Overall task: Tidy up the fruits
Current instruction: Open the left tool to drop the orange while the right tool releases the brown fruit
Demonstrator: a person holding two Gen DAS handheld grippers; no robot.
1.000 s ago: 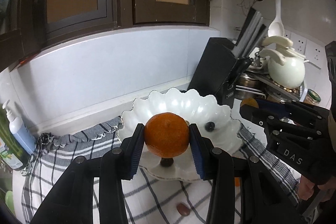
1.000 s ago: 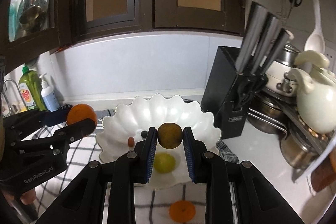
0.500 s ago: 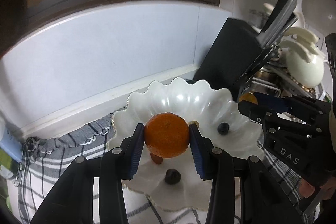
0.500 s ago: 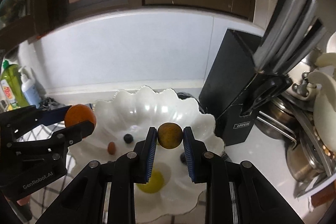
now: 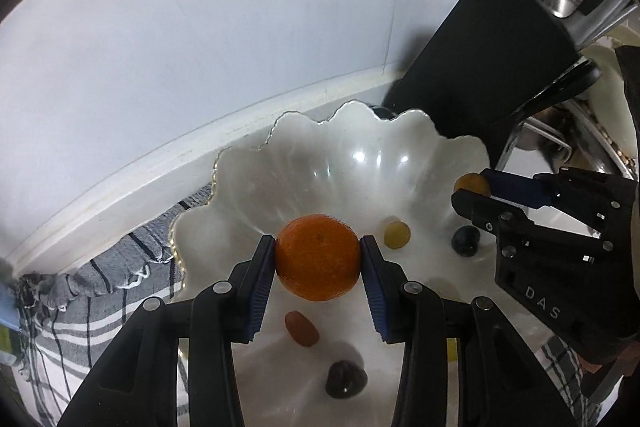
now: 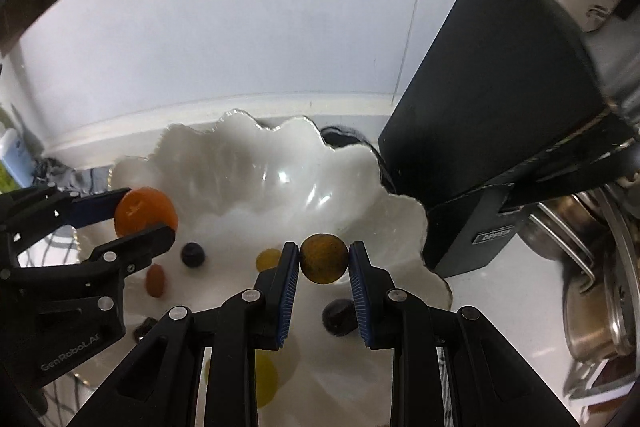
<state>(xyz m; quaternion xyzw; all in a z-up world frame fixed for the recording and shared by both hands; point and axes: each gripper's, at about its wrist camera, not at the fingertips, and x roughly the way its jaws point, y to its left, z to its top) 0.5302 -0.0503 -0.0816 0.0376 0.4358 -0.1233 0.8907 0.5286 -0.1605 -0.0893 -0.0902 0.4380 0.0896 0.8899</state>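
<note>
Pretty far along here I'd say. The left gripper (image 5: 318, 257) is clamped on a mandarin (image 5: 318, 256), pads pressing both sides, and it hangs over the white scalloped bowl (image 5: 280, 163), not touching the bottom as far as I can tell. The right gripper (image 6: 324, 259) is clamped on a small brownish-yellow round fruit (image 6: 324, 258), also held over the bowl, with the black knife block (image 6: 500, 131) off to its right.

Already sitting in the bowl: a reddish oblong fruit, maybe a jujube (image 5: 301, 327), just below the left gripper's tips, a dark grape-like fruit (image 5: 346, 379) nearer the camera, a pale yellow round one (image 5: 397, 235) just right of the mandarin, and a blueberry (image 5: 465, 240) further right, under the other gripper. From the right wrist view there's also a bigger yellow-green fruit (image 6: 266, 379) low between the fingers.

So most of the sorting looks done; what's left for these two is to lower and let go. Can't see whether any fruit remains on the checked cloth (image 5: 80, 307) left of the left gripper, since the bowl fills the view.
</note>
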